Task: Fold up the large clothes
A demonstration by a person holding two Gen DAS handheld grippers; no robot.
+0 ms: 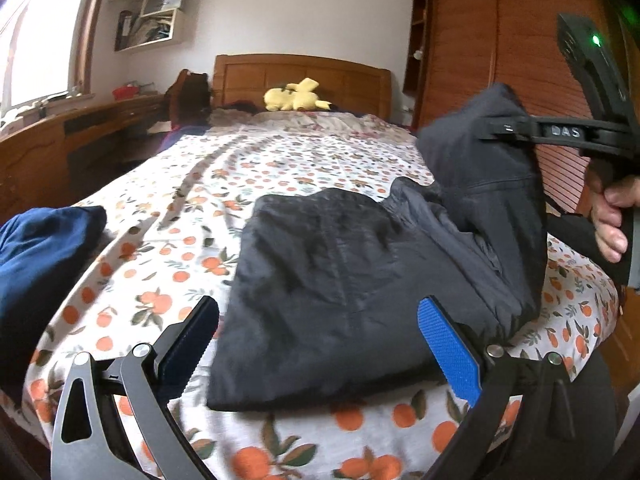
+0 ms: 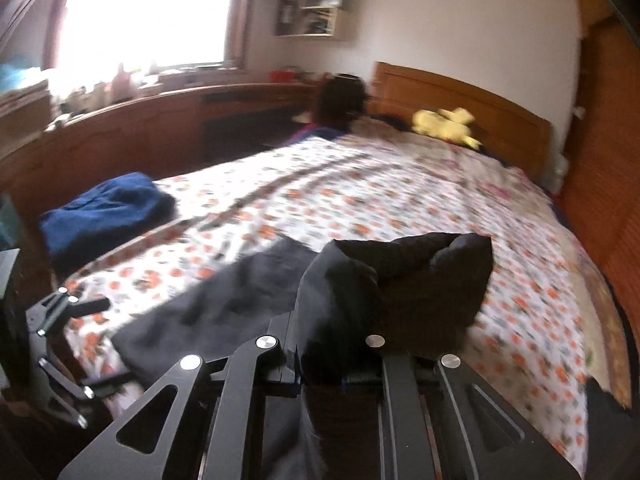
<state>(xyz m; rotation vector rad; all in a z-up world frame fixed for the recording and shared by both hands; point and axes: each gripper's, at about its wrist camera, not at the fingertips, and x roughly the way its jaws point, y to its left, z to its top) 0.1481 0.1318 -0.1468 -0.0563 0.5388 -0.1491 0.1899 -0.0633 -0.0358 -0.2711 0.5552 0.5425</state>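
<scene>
Here the bed (image 1: 248, 168), spread with an orange-print sheet, carries the black garment (image 1: 328, 272) near its foot edge. The right gripper (image 1: 494, 130) is clamped on a lifted fold of it; the left gripper (image 1: 316, 344) hangs with jaws apart, holding nothing. A blue bundle (image 1: 44, 256) lies at the left edge, a yellow plush (image 1: 294, 98) by the wooden headboard (image 1: 300, 70), and a wardrobe (image 1: 500, 40) stands on the right.

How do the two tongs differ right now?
The left tongs stand wide open with nothing between them, low over the black garment. The right tongs are shut on a lifted part of that garment, raised above the bed. Both are dark, hand-held tools over the same garment.
</scene>
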